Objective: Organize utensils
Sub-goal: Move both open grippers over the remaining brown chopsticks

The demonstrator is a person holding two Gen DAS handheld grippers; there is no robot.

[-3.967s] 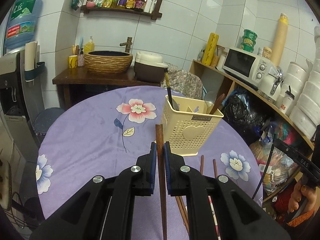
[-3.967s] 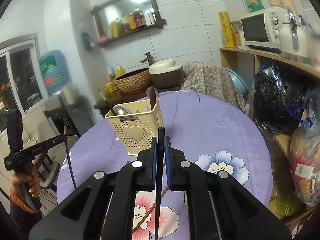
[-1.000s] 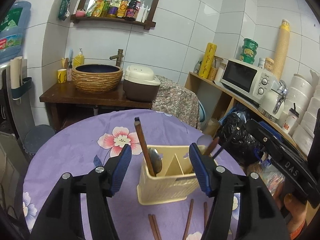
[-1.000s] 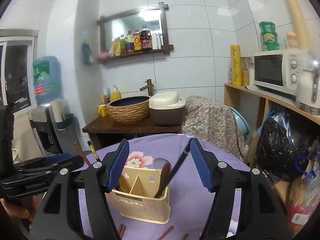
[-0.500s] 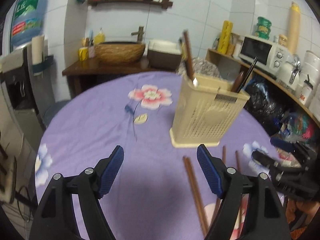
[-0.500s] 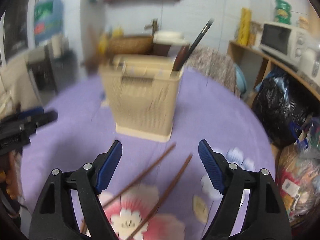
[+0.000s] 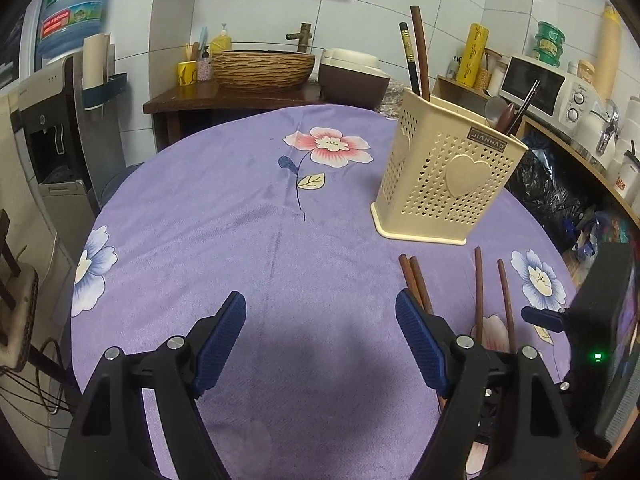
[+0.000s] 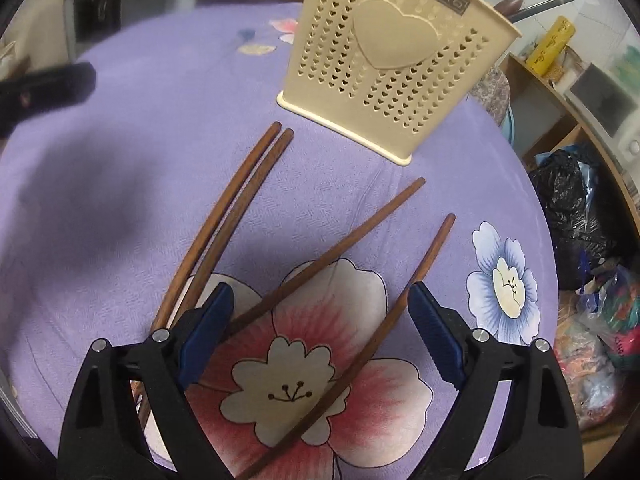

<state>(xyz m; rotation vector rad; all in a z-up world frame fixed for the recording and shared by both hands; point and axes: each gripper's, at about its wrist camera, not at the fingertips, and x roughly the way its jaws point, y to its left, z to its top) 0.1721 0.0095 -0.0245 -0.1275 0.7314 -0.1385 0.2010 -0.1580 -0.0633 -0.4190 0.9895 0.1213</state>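
A cream perforated utensil holder [image 7: 444, 180] stands on the purple flowered tablecloth [image 7: 240, 216] and holds chopsticks [image 7: 418, 52] and a spoon. It also shows in the right wrist view [image 8: 384, 60]. Several brown chopsticks [image 8: 328, 256] lie loose on the cloth in front of it, a pair [image 8: 228, 216] at the left; they show in the left wrist view too [image 7: 416, 280]. My left gripper [image 7: 320, 344] is open and empty over bare cloth. My right gripper [image 8: 320, 328] is open and empty, low over the loose chopsticks, its jaws either side of two of them.
The round table's edge [image 7: 92, 240] drops off at the left. A water dispenser [image 7: 52, 128], a dark side table with a woven basin [image 7: 260, 68], and shelves with a microwave [image 7: 540, 84] surround it. Bags [image 8: 576, 208] sit at the right.
Both grippers have come down toward the table and nearer the loose chopsticks. A second ago they were open above the holder; four seconds ago each was shut on a chopstick.
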